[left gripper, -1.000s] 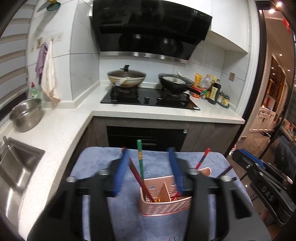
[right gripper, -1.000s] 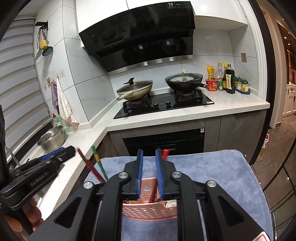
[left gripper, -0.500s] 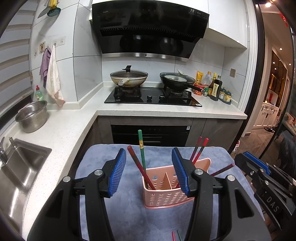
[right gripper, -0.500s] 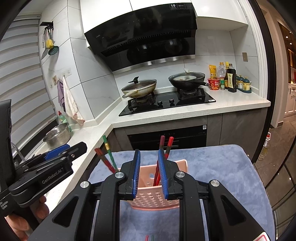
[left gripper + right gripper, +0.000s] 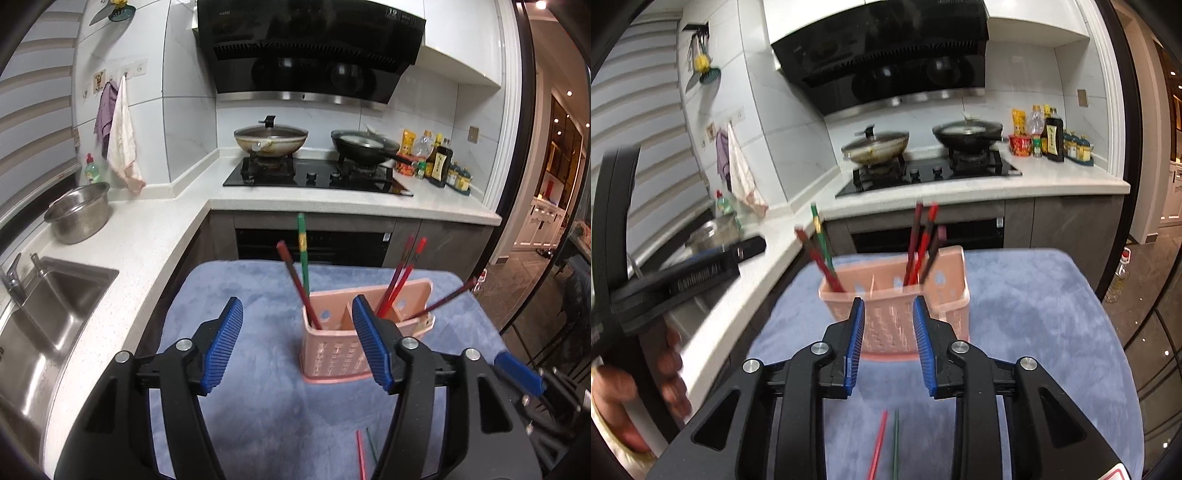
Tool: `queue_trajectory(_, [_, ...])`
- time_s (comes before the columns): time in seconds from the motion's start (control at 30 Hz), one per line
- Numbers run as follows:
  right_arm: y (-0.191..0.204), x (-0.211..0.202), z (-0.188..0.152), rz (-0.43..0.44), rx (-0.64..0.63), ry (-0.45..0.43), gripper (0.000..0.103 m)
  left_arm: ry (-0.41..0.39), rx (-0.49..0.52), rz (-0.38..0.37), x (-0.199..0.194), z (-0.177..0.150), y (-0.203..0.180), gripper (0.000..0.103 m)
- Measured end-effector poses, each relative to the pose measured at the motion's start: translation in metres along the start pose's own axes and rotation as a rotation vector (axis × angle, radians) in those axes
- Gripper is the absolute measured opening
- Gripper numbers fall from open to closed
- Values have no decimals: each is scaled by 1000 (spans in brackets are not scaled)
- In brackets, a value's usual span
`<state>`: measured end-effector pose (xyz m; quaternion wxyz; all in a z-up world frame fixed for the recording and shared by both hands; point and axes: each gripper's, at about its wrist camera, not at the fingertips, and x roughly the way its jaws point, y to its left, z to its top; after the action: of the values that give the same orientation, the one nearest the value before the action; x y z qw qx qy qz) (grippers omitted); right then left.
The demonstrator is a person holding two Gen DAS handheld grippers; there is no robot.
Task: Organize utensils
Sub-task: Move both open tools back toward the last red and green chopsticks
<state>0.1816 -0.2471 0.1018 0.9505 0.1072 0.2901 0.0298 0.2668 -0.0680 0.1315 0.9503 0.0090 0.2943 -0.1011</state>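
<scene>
In the middle of the left wrist view, on the blue cloth (image 5: 258,306) that covers the counter (image 5: 155,236), stands the pink utensil basket (image 5: 334,356), upright, with dividers splitting it into compartments. A dark red chopstick (image 5: 295,282) and a green chopstick (image 5: 303,251) lean out of its left compartment; a pair of red chopsticks (image 5: 400,275) rises from the right side, and one more dark chopstick (image 5: 443,301) slants out toward the right edge. Your left gripper (image 5: 297,345) has its jaws standing wide and they have just been opening further; nothing is between them, and the basket sits beyond and partly behind the right pad. In the right wrist view, your right gripper (image 5: 889,343) has its jaws at a narrow gap, also just opening, with nothing clamped; the basket (image 5: 894,317) lies just past the tips. Low in that frame, two loose chopsticks, one red (image 5: 878,446) and one green (image 5: 896,443), lie side by side on the cloth (image 5: 1034,314) below the jaws. At the left edge your hand (image 5: 635,387) grips the other tool's handle, blurred. In the upper part of both views are the stove with two pans (image 5: 271,138) and the steel bowl (image 5: 77,214) by the sink (image 5: 48,314).
</scene>
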Motion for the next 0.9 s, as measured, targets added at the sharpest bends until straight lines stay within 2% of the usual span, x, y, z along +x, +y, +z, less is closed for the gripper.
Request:
queue_trajectory(0.23, [-4, -2, -66, -49, -42, 116, 27, 71, 1, 17, -4, -46, 6, 61])
queue_trajectory(0.43, [-13, 2, -127, -68, -11, 244, 27, 170, -7, 28, -3, -98, 10, 61])
queue_trajectory(0.6, [-7, 2, -161, -61, -30, 309, 27, 231, 1, 42, -7, -136, 12, 68])
queue_trajectory(0.9, [0, -3, -212, -45, -49, 416, 27, 306, -3, 47, -16, -180, 12, 69])
